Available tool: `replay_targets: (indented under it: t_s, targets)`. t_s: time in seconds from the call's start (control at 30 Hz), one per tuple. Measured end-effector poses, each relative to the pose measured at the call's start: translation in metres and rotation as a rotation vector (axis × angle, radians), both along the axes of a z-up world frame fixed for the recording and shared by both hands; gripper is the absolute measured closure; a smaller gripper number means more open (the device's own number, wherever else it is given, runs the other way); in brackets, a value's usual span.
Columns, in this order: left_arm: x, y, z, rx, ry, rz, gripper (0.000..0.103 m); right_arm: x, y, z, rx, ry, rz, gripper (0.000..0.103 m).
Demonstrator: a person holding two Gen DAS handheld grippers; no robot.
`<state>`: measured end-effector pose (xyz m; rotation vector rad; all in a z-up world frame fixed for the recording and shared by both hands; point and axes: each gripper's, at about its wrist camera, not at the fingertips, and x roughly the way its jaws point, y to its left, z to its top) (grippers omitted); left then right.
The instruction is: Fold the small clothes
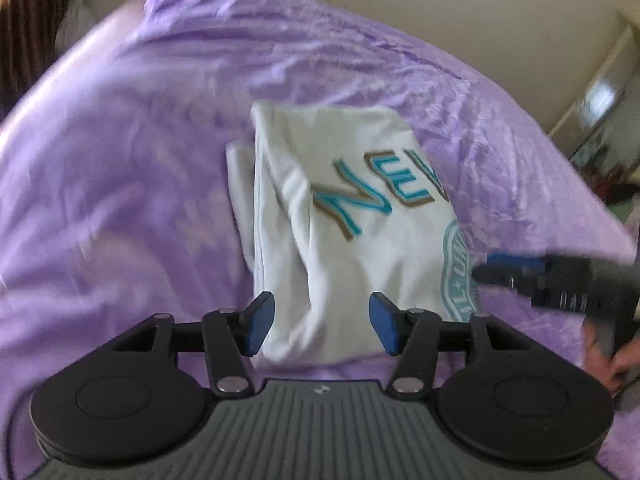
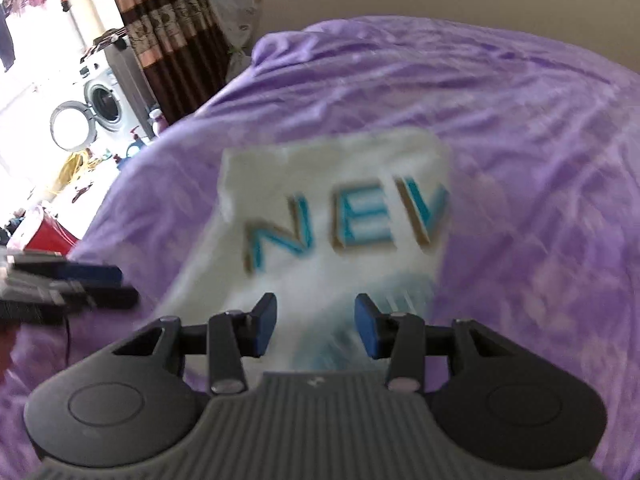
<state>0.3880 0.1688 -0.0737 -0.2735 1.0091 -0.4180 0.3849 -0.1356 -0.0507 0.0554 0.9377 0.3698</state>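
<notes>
**Folded white shirt on the purple bedspread, both grippers apart above it**

A white shirt (image 1: 352, 216) lies folded into a tall, narrow bundle on a purple bedspread (image 1: 120, 184), toward the middle of the bed and away from its far edge. Teal letters with a tan outline — "NEV" — run across its upper layer, and part of a round teal emblem shows near its lower right side.

The left gripper (image 1: 322, 328) hangs over the near end of the shirt with its blue pads spread apart; no cloth is pinched between them. The right gripper (image 2: 316, 330) is likewise parted, its pads clear of the fabric below — that view is blurred. Each gripper appears at the side of the other's view, beside the shirt's edge.

Past the bed's left edge stand a striped brown curtain (image 2: 168, 40) and a washing machine (image 2: 102, 100) with its door open.
</notes>
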Motion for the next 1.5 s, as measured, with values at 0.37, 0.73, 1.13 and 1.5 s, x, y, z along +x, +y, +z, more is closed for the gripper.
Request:
replay_targets:
  t_s: [0.37, 0.73, 1.13, 1.5]
  targets:
    - [0.000, 0.007, -0.035, -0.041, 0.062, 0.113, 0.046, -0.060, -0.025, -0.047, -0.039, -0.098, 0.031, 0.058]
    - [-0.012, 0.004, -0.030, -0.010, 0.003, 0.073, 0.089, -0.063, -0.019, -0.080, -0.119, -0.074, 0.001, 0.088]
    - [-0.009, -0.009, -0.066, 0.186, 0.069, 0.021, 0.089, -0.055, -0.017, -0.103, -0.128, 0.007, 0.029, 0.102]
    - [-0.017, -0.001, -0.033, 0.361, 0.041, -0.138, 0.067, -0.057, -0.032, -0.079, -0.215, 0.021, 0.060, 0.091]
